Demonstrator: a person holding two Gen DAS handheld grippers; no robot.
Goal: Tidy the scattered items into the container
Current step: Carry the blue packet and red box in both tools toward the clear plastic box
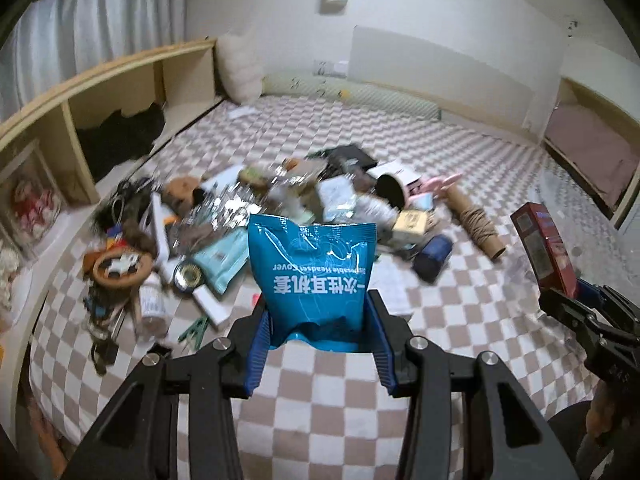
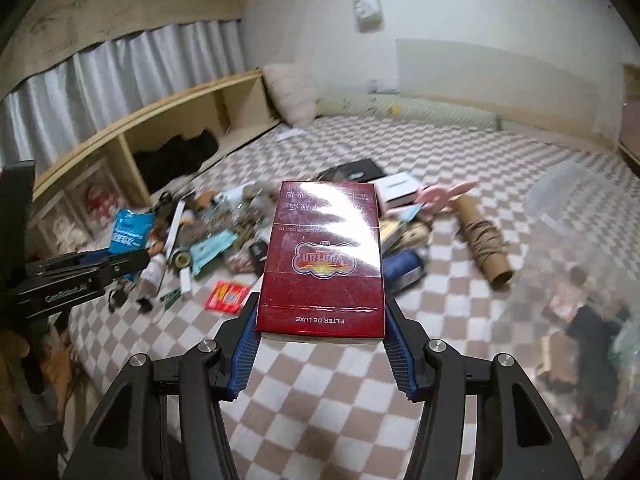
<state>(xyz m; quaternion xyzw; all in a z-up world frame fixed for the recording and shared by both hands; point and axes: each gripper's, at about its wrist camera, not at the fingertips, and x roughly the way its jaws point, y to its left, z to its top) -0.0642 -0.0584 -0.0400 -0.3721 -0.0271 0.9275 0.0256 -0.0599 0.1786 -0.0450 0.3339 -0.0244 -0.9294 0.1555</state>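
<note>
My left tool (image 1: 318, 340) is gripping a glossy blue plastic pouch (image 1: 314, 276) upright above the checkered bed (image 1: 320, 408); my right tool (image 2: 320, 338) is clamping a dark red cellophane-wrapped cigarette box (image 2: 322, 264), level.

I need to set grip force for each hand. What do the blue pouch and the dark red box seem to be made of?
The blue pouch in the left gripper looks like thin glossy plastic film: it creases and sags. The dark red box in the right gripper looks like cardboard under clear film wrap: sharp edges, bright glare.

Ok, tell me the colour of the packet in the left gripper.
Bright blue packet with white print, clearest in the left wrist view.
</note>
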